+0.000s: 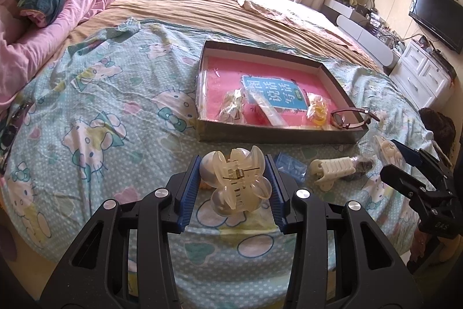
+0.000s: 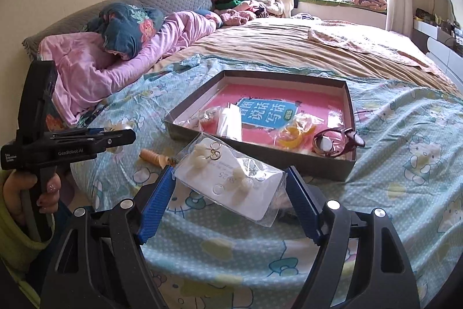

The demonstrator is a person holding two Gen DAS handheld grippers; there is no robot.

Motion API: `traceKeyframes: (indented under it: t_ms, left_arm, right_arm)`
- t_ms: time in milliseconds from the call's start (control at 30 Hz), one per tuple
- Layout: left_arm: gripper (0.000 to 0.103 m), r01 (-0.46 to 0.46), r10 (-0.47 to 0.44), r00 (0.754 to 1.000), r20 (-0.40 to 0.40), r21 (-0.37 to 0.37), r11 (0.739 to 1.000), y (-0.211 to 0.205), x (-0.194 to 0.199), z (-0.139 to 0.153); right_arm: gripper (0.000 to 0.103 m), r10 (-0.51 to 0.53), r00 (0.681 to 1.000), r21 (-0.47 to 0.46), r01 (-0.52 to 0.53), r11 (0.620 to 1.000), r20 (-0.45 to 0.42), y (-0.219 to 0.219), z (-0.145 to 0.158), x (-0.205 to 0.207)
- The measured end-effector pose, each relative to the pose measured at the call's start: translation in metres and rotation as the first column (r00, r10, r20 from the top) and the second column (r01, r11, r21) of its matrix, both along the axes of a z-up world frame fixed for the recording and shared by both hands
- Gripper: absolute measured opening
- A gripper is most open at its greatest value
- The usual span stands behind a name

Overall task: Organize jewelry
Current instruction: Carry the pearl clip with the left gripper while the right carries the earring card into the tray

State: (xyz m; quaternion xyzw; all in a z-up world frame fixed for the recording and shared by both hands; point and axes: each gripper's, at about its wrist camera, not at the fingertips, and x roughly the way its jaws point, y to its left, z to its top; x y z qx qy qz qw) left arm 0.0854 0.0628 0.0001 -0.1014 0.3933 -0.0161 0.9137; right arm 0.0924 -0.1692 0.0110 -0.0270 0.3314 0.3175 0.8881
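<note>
Left tongs (image 1: 235,187) clamped on a translucent claw hair clip (image 1: 236,184), held above the bed (image 1: 115,94); right tongs (image 2: 230,200) clamped on a clear earring packet (image 2: 231,181), its lower corner overhanging; shallow box (image 2: 351,106) just beyond, contents in wrappers hard to identify; watch (image 2: 332,142) lies at its near corner; bedsheet left of box open.

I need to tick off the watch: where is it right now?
The watch lies in the tray's near right corner in the right wrist view, beside the yellow packet.
</note>
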Motion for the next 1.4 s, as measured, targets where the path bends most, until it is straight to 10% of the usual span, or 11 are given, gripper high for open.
traceKeyframes:
  t_ms: [1400]
  left_arm:
    - [0.035, 0.098, -0.097, 0.993, 0.061, -0.008, 0.995, -0.027, 0.100, 0.041]
  right_arm:
    - [0.076, -0.171, 0.979, 0.064, 0.164, 0.984, 0.110, -0.029, 0.048, 0.062]
